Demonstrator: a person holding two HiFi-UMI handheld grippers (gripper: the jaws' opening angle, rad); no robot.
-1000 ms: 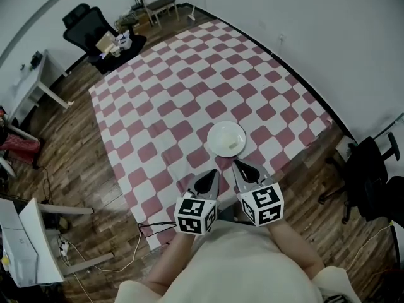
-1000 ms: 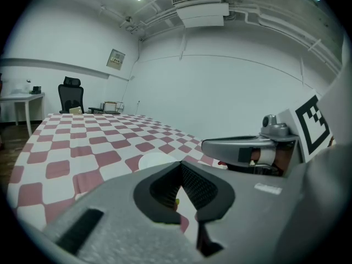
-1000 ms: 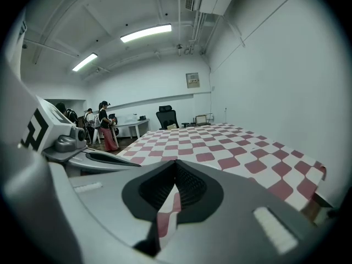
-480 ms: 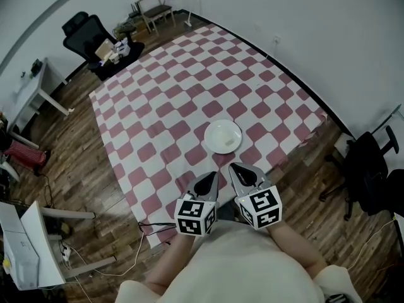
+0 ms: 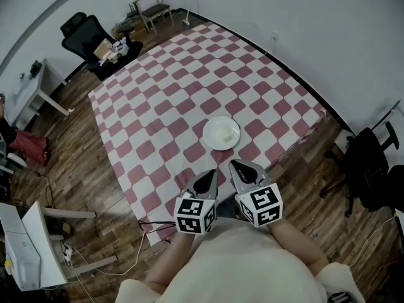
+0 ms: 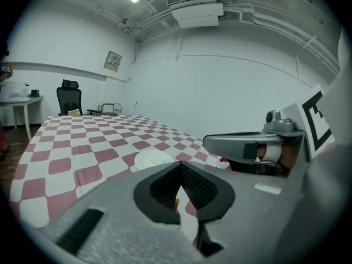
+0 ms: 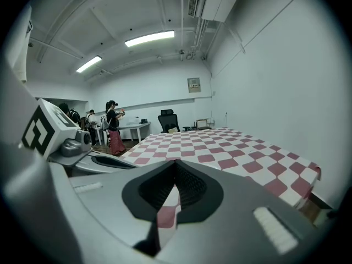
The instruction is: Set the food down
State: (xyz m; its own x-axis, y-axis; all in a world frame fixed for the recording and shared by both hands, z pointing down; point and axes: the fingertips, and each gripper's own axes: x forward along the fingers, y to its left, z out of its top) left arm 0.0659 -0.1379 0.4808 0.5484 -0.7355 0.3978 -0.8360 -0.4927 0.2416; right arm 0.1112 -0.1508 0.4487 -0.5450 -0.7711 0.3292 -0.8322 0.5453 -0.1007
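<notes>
**Q:** How do your jaws stand?

**A:** Both pairs are clenched and empty. On my left gripper (image 6: 180, 166) the ribbed pads meet at the tips with nothing between them. My right gripper (image 7: 176, 163) is pressed closed the same way, and only checked cloth shows through the slit below its tips.

**Q:** And the food?

**A:** It is out of my grasp. A pale, yellowish piece of food (image 5: 224, 136) lies on a white plate (image 5: 206, 134). The plate sits on the red-and-white checked tablecloth (image 5: 158, 100), near the table's edge on my side. In the head view it lies just beyond my two sets of fingertips and apart from them. The right tips point closer to it than the left. From my left gripper view the plate sits above and slightly left of the closed tips, with my right gripper alongside on the right.

**Q:** What lies farther out?

**A:** The cloth runs on bare to the far corner. A black office chair (image 5: 85, 30) stands on the wooden floor (image 5: 69, 150) beyond it.
</notes>
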